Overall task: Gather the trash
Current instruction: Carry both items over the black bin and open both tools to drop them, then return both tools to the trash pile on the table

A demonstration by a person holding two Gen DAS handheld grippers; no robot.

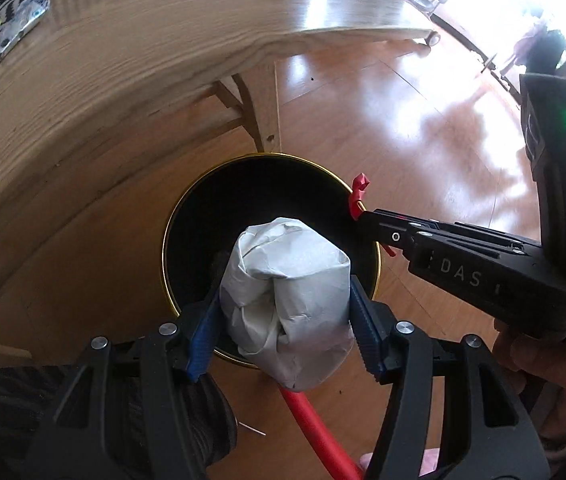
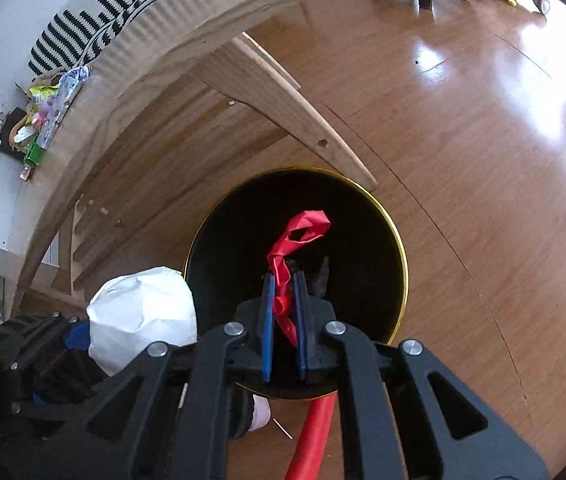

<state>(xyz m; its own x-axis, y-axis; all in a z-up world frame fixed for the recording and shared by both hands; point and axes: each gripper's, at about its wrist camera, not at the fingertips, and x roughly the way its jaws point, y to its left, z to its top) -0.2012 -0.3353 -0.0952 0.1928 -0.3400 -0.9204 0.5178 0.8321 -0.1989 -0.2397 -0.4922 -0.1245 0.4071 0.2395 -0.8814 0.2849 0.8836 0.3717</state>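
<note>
Drop-off step: over the round black gold-rimmed bin (image 1: 377, 258), the left gripper (image 1: 283, 312) clamps a crumpled white paper wad (image 1: 287, 300) and the right gripper (image 2: 283, 312) pinches a twisted red plastic strip (image 2: 303, 228); next, both should release.

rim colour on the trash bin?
Gold, a thin band round the black trash bin. Clearest in the right wrist view.

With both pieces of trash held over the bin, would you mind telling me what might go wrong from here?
1. The crumpled white paper ball in the left tongs sits near the black bin's gold rim; released here, it may clip the edge and roll onto the floor.
2. The thin red wrapper strip could cling to the right tongs instead of dropping.
</note>
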